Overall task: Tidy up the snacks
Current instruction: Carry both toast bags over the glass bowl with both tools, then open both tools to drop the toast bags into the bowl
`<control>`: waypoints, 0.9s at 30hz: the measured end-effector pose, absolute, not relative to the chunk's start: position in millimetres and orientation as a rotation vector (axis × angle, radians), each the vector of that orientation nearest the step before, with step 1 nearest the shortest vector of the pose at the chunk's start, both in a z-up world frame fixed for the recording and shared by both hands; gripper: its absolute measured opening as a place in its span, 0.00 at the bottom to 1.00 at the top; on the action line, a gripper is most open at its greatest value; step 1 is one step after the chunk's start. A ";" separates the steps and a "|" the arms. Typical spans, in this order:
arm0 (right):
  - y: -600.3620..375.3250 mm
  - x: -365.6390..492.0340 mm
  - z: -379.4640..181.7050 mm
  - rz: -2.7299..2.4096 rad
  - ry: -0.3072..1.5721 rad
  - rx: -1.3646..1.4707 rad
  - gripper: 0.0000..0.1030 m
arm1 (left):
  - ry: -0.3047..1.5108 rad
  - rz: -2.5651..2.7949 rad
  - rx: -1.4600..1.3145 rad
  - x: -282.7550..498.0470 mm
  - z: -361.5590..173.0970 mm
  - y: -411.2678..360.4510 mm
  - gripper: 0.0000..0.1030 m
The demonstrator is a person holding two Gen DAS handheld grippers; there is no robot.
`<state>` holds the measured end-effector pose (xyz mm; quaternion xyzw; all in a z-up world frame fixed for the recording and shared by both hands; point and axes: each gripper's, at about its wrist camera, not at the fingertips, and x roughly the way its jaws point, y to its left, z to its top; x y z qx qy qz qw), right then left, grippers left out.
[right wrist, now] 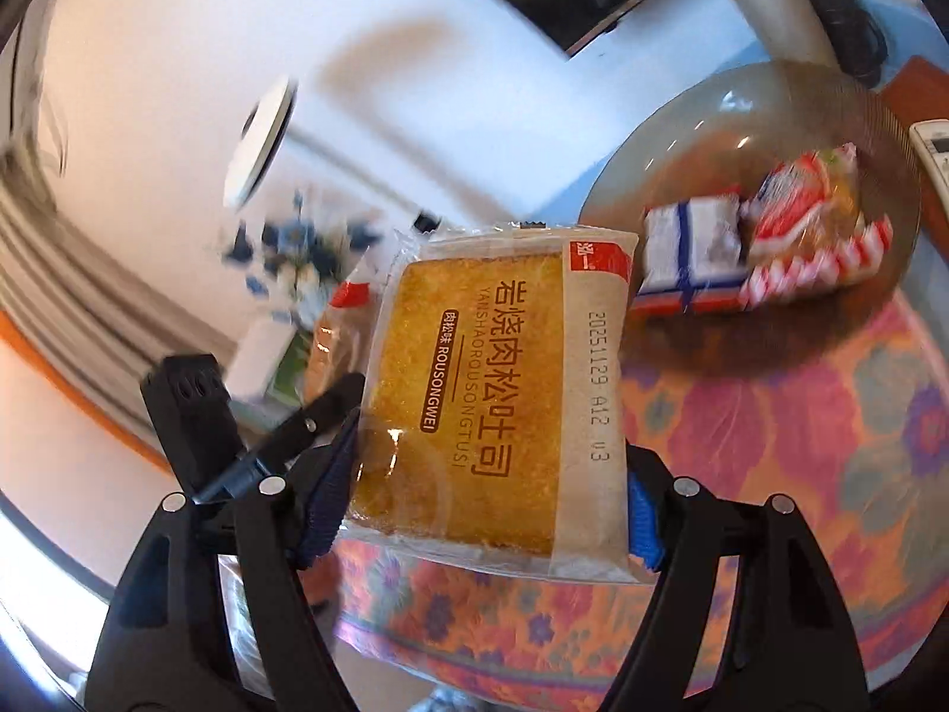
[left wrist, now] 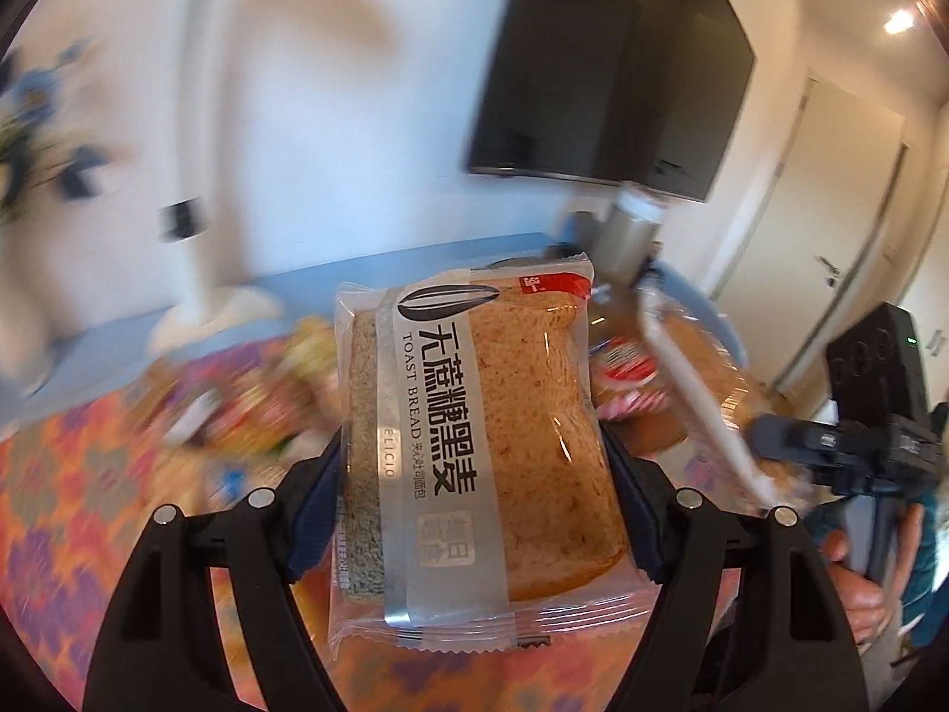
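Left gripper [left wrist: 474,474] pinches toast bread pack [left wrist: 468,445] aloft over the floral tablecloth [left wrist: 71,504]. Right gripper [right wrist: 492,492] pinches pork-floss toast pack [right wrist: 492,391], glass bowl [right wrist: 700,136] far right. Risk: slick wrappers slipping from the side-on grip mid-swing; packs colliding.

A home living room: wall-mounted television [left wrist: 605,59], floral tablecloth [right wrist: 801,445], doors [left wrist: 830,225].
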<state>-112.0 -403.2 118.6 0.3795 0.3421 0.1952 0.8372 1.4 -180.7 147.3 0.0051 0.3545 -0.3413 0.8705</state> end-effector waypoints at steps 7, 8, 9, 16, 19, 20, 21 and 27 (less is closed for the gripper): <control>-451.8 -47.2 144.5 0.105 0.723 0.640 0.73 | 0.797 -0.788 -0.033 76.7 140.2 -269.0 0.73; -456.6 -33.7 144.9 0.061 0.730 0.621 0.73 | 0.799 -0.792 -0.031 84.0 137.3 -279.0 0.73; -460.5 -24.1 144.5 0.042 0.735 0.614 0.74 | 0.798 -0.795 -0.028 90.2 134.2 -287.8 0.74; -496.9 4.6 121.9 0.084 0.725 0.759 0.81 | 0.774 -0.739 0.002 110.2 126.3 -305.2 0.86; -498.0 -14.9 125.1 0.109 0.721 0.711 0.81 | 0.729 -0.725 -0.006 100.4 139.1 -275.8 0.90; -492.4 -21.9 126.9 0.117 0.723 0.699 0.81 | 0.721 -0.718 -0.011 97.5 144.2 -266.3 0.91; -489.0 -27.7 129.3 0.128 0.723 0.692 0.81 | 0.716 -0.711 -0.019 93.8 148.9 -256.0 0.91; -435.0 -54.4 163.4 0.208 0.693 0.619 0.81 | 0.621 -0.674 -0.029 53.6 192.8 -176.4 0.90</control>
